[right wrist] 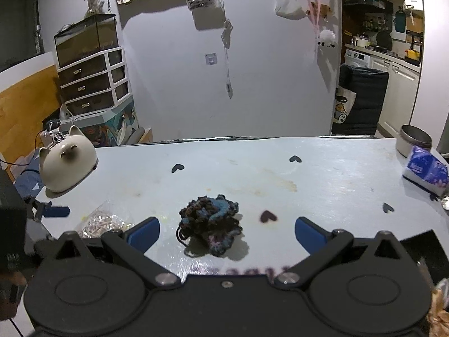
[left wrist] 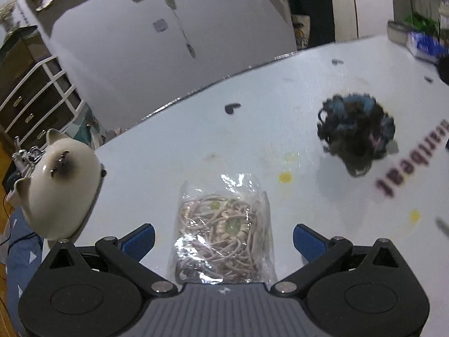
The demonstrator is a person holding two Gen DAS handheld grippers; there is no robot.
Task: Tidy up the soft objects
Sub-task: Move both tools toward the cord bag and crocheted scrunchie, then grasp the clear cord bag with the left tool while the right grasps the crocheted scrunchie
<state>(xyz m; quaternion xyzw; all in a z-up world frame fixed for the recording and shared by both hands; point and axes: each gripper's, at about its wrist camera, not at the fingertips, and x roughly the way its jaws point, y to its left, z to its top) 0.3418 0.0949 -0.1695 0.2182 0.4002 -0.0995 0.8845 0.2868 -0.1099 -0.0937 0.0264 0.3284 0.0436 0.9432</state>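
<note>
A clear plastic bag of beige elastic bands (left wrist: 224, 236) lies on the pale table between the fingers of my open left gripper (left wrist: 223, 240). It also shows in the right wrist view (right wrist: 102, 223) at the lower left. A dark blue and black crocheted scrunchie (right wrist: 210, 223) lies on the table between the fingers of my open right gripper (right wrist: 227, 231), untouched. In the left wrist view the scrunchie (left wrist: 356, 132) sits to the right, blurred.
A cream cat-shaped ceramic holder (right wrist: 67, 161) stands at the table's left edge, also in the left wrist view (left wrist: 59, 191). A tissue pack (right wrist: 425, 170) and a round tin (right wrist: 414, 139) sit at the far right. The table's far edge (right wrist: 241, 139) faces a grey wall.
</note>
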